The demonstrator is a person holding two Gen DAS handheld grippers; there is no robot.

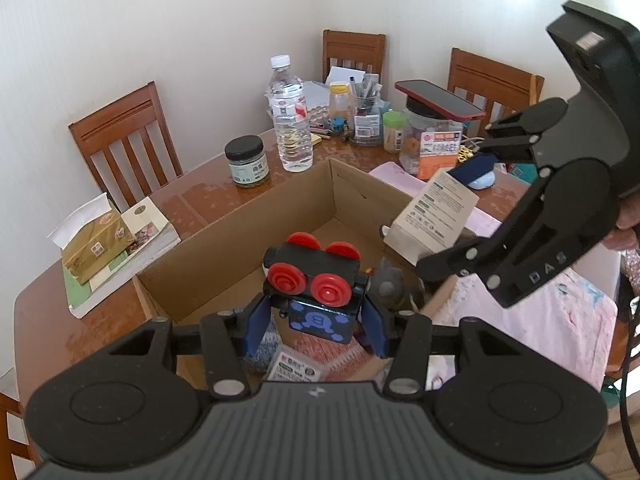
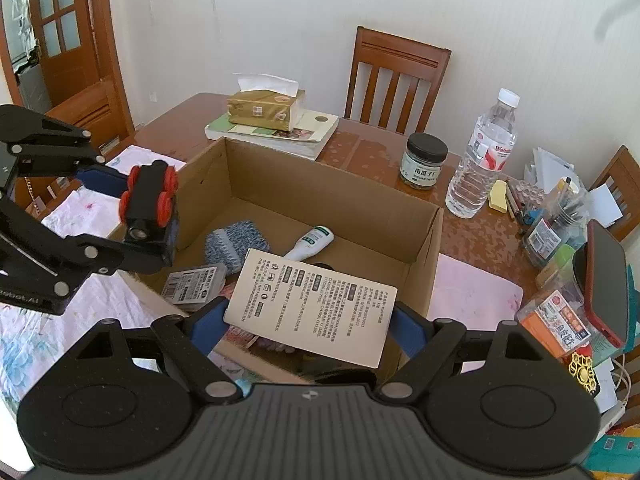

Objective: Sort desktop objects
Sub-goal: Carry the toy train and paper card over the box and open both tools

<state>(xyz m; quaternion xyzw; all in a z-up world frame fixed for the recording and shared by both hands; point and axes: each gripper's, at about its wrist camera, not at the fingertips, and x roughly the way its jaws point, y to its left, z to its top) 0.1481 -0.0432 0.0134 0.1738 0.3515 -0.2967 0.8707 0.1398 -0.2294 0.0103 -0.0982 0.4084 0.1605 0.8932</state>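
Toy train (image 1: 316, 288) black w/ red wheels, blue base; cardboard box (image 2: 320, 184) brown; phone (image 2: 606, 284) red.

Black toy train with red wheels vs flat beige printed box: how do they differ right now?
The black toy train with red wheels is chunky and dark; the flat beige printed box is thin, pale and covered in text. The left gripper pinches the train narrowly; the right gripper spans the box with jaws wide. Shared: both are held above the open cardboard box.
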